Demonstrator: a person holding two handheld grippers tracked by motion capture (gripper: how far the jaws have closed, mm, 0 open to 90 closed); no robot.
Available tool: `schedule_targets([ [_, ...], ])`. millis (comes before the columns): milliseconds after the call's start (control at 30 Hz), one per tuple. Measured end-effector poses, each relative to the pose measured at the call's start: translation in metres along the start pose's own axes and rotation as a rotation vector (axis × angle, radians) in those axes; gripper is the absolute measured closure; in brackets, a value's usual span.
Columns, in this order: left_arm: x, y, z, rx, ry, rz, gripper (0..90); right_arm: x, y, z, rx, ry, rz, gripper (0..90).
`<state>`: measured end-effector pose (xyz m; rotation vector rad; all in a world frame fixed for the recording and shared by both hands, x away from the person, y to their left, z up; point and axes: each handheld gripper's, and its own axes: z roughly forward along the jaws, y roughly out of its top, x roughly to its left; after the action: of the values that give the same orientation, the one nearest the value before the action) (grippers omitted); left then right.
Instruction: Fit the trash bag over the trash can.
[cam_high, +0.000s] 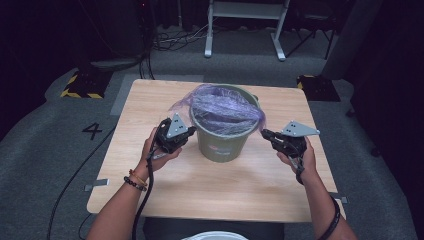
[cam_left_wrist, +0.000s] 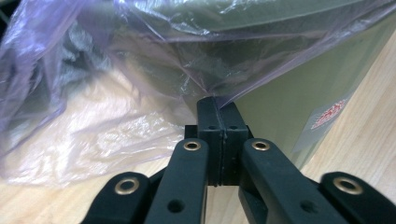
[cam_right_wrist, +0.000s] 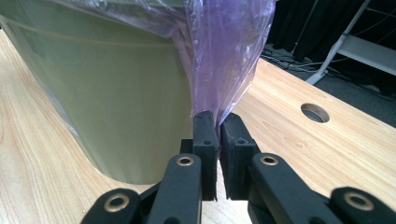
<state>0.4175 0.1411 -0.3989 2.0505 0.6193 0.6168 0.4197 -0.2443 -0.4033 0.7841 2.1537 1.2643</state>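
- A green plastic bucket is standing near the middle of the light wooden desk, with a thin purple bag liner bunched over its mouth and spilling past the rim on both sides.
- The left tool is sitting just beside the bucket's left wall; in the left gripper view its jaws are pressed together on an edge of the liner, pinching the film at the tips.
- The right tool is sitting just beside the bucket's right wall; in the right gripper view its jaws are nearly together, pinching a hanging fold of the liner between them.
- The step in hand, judging by this pose, is seating the liner around the rim.
- Doing it well likely means drawing both edges outward and down at an even pace, so the film is stretching over the lip rather than bunching on top.
- Pulling unevenly is risking tipping the light bucket or tearing the thin film at the pinch points.
- Keeping each grip on a fold, not a single layer, should be helping it hold.
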Motion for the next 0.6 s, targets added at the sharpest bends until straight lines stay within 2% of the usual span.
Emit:
schedule_targets([
  [33,0.001,-0.001,0.000,0.005,-0.011,0.003,90.0,0.000,0.000,0.000,0.001,0.001,-0.001,86.3],
  [133,-0.001,-0.005,0.000,0.032,-0.010,0.038,90.0,-0.001,-0.004,0.000,0.012,0.003,0.006,87.5],
  [333,-0.002,-0.016,0.004,0.070,-0.031,0.055,90.0,-0.005,-0.011,0.003,0.023,-0.003,0.030,89.2],
  [433,-0.004,-0.020,0.007,0.095,-0.025,0.074,90.0,-0.008,-0.015,0.007,0.030,-0.009,0.048,89.0],
  [467,-0.005,-0.021,0.009,0.113,-0.022,0.092,90.0,-0.009,-0.016,0.007,0.030,-0.013,0.049,88.7],
  [600,-0.007,-0.025,0.012,0.150,-0.013,0.120,90.0,-0.012,-0.016,0.004,0.008,-0.027,0.065,88.0],
])
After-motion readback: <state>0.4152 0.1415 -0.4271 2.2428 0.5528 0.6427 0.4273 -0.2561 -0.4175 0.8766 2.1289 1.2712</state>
